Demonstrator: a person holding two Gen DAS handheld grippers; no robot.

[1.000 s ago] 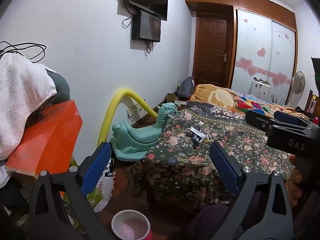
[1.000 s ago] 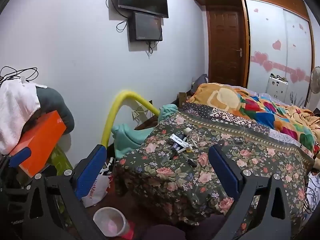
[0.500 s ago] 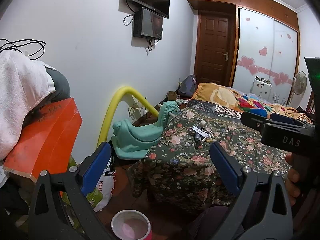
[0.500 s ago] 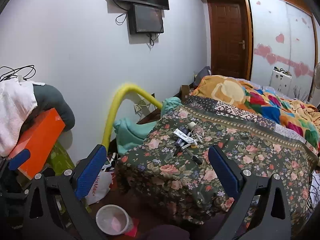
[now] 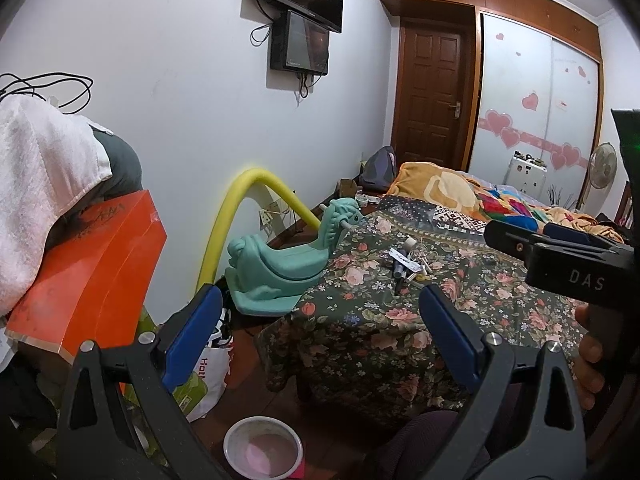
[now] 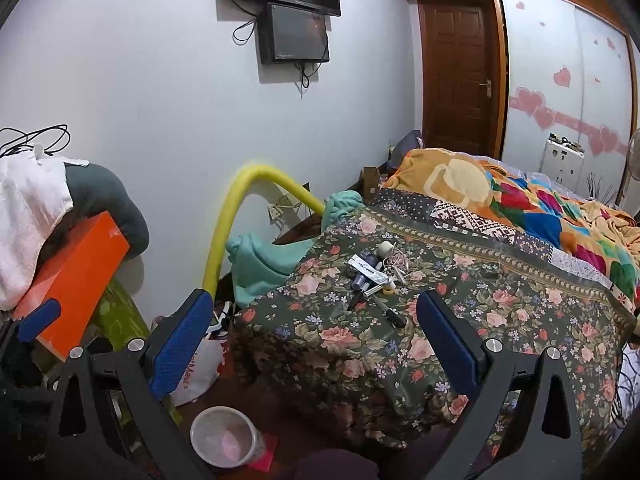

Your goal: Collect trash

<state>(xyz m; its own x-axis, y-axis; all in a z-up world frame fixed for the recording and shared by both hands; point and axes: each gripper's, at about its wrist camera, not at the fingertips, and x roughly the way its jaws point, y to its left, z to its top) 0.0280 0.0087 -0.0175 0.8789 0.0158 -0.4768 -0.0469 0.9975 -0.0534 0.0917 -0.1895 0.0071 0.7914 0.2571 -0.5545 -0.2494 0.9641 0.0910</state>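
A small heap of litter (image 6: 376,276) lies on the floral bedspread (image 6: 460,320): a white wrapper strip, dark tubes, pens and a tangle of thin wire. It also shows in the left wrist view (image 5: 406,264). A white round bin (image 6: 225,435) stands on the floor below; in the left wrist view the bin (image 5: 262,446) is between the fingers. My left gripper (image 5: 320,332) is open and empty. My right gripper (image 6: 312,338) is open and empty, well short of the litter. The right gripper's body (image 5: 560,260) shows at the left view's right edge.
A teal rocking horse (image 5: 288,260) and a yellow foam tube (image 5: 240,208) stand between bed and wall. An orange box (image 5: 88,272) under towels is at the left. A white plastic bag (image 6: 196,372) lies on the floor. A colourful quilt (image 6: 520,204) covers the far bed.
Both grippers have drifted a little forward and down toward the bed corner; the litter sits slightly closer in the right view. Jaws stay open.
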